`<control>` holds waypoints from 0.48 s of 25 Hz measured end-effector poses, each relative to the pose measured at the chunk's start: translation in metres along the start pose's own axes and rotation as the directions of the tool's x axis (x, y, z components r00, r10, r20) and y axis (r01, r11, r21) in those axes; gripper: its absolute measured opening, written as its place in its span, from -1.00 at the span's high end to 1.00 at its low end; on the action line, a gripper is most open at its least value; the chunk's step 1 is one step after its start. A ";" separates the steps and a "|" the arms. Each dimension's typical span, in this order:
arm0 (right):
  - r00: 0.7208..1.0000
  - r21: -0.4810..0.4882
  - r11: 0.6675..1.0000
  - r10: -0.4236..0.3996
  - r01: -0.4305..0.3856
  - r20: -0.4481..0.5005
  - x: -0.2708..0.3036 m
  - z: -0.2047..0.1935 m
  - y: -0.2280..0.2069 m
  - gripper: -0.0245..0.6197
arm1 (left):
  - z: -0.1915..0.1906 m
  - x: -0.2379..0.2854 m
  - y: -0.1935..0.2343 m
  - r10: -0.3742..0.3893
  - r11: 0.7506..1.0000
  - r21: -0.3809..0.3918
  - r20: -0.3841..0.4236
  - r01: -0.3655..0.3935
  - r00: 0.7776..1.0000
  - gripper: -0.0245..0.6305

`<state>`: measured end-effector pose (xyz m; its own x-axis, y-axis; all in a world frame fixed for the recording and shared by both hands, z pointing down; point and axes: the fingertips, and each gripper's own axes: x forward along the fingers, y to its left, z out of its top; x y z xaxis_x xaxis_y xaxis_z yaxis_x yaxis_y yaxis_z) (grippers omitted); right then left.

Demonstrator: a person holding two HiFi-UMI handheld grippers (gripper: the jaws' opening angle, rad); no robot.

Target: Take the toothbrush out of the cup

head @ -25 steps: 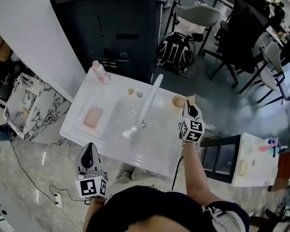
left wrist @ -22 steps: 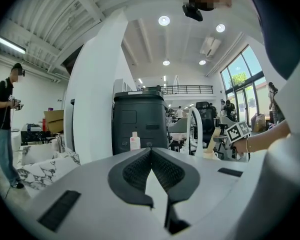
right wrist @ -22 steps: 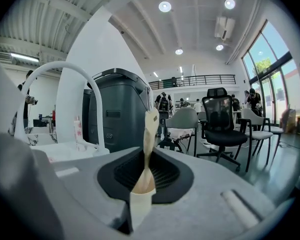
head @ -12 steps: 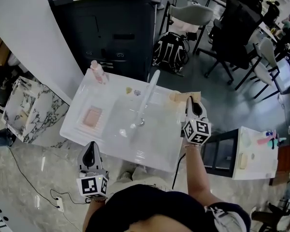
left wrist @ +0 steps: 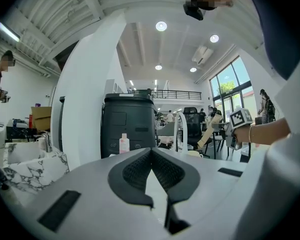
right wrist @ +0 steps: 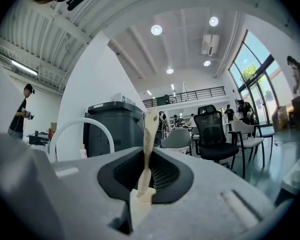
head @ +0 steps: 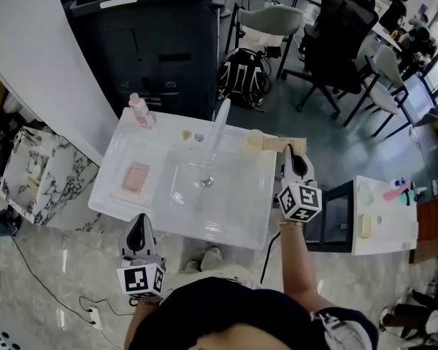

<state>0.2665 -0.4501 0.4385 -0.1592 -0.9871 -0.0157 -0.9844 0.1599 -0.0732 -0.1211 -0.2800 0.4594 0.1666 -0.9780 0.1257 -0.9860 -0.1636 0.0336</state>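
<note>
Head view: toothbrush out of cup, at cup's 3 o'clock, clamped in right hand-held gripper. Left hand-held gripper at frame's 7 o'clock.
Left gripper view: jaws together, empty.
Right gripper view: jaws pinch thin handle near its end. Risk: brush pivots or slips out if swung.

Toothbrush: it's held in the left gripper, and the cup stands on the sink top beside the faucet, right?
Wrong gripper. The toothbrush is clamped in the right gripper, as the right gripper view shows; the left gripper is shut and empty. The cup does stand on the sink top beside the faucet.
</note>
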 end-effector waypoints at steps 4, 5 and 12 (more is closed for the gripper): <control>0.999 -0.016 1.000 -0.013 0.013 0.034 -0.026 0.015 0.010 0.81 | -0.007 -0.003 0.001 -0.034 0.999 0.003 -0.005 0.034 0.999 0.92; 0.999 -0.012 1.000 -0.014 0.015 0.042 -0.033 0.018 0.013 0.81 | -0.007 -0.004 0.002 -0.042 0.999 0.003 -0.004 0.042 0.999 0.92; 0.993 0.032 0.998 -0.051 0.048 0.103 -0.089 0.041 0.026 0.81 | 0.004 0.003 0.008 -0.098 0.995 0.026 0.026 0.097 0.995 0.92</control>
<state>0.2577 -0.3581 0.3968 -0.1003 -0.9884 -0.1144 -0.9881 0.1124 -0.1053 -0.1288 -0.2847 0.4558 0.2616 -0.9604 0.0961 -0.9651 -0.2610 0.0197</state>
